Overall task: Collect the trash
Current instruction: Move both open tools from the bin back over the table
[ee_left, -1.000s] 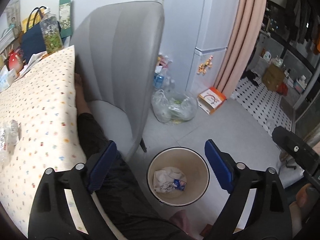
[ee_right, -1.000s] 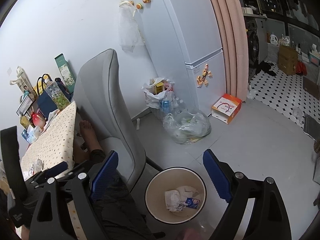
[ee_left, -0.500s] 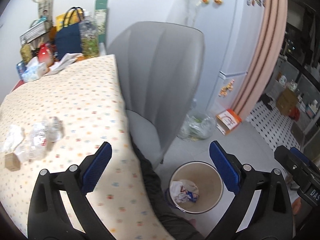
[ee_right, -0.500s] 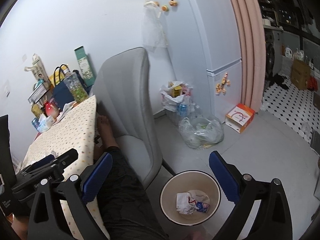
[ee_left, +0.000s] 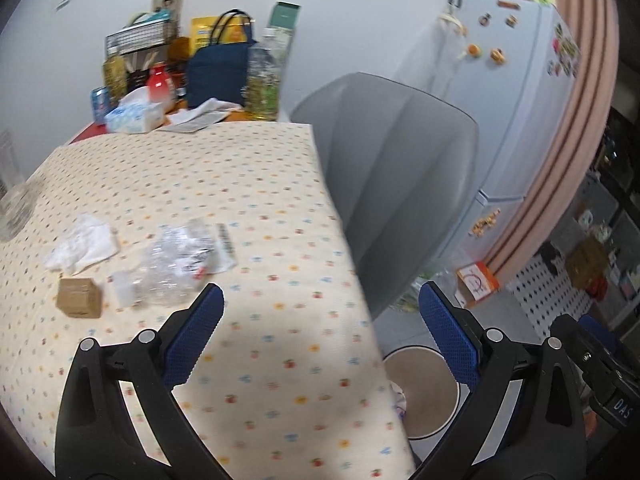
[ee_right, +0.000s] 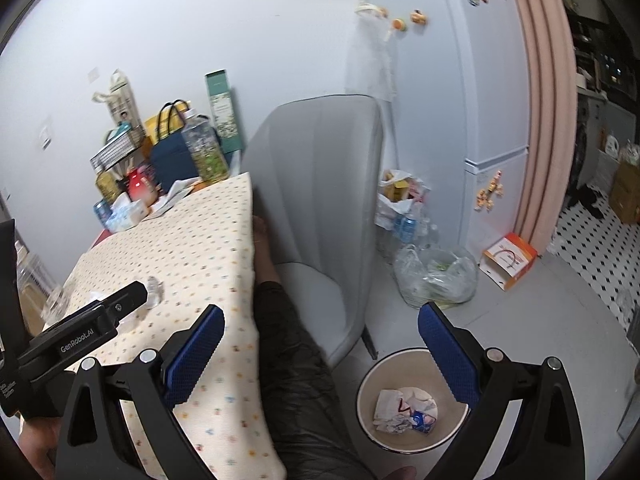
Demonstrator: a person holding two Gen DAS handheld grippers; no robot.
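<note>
My left gripper (ee_left: 320, 332) is open and empty above the dotted tablecloth (ee_left: 240, 200). Ahead and left of it lie a crumpled clear plastic wrapper (ee_left: 180, 260), a crumpled white tissue (ee_left: 82, 248) and a small brown box (ee_left: 79, 297). The round bin (ee_right: 412, 400) stands on the floor right of the table, with crumpled paper and a blue scrap (ee_right: 404, 410) inside; its rim also shows in the left wrist view (ee_left: 424, 392). My right gripper (ee_right: 320, 340) is open and empty, over the table's edge and the person's lap, left of the bin.
A grey chair (ee_left: 400, 180) stands past the table edge. Bottles, a blue bag (ee_left: 218, 72) and a tissue pack crowd the table's far end. A clear plastic bag (ee_right: 436, 276), an orange box (ee_right: 508, 260) and the fridge (ee_right: 480, 120) are beyond the bin.
Both grippers have risen and swung left, away from above the bin. The left one now faces the table with its trash; both stay open and empty.
</note>
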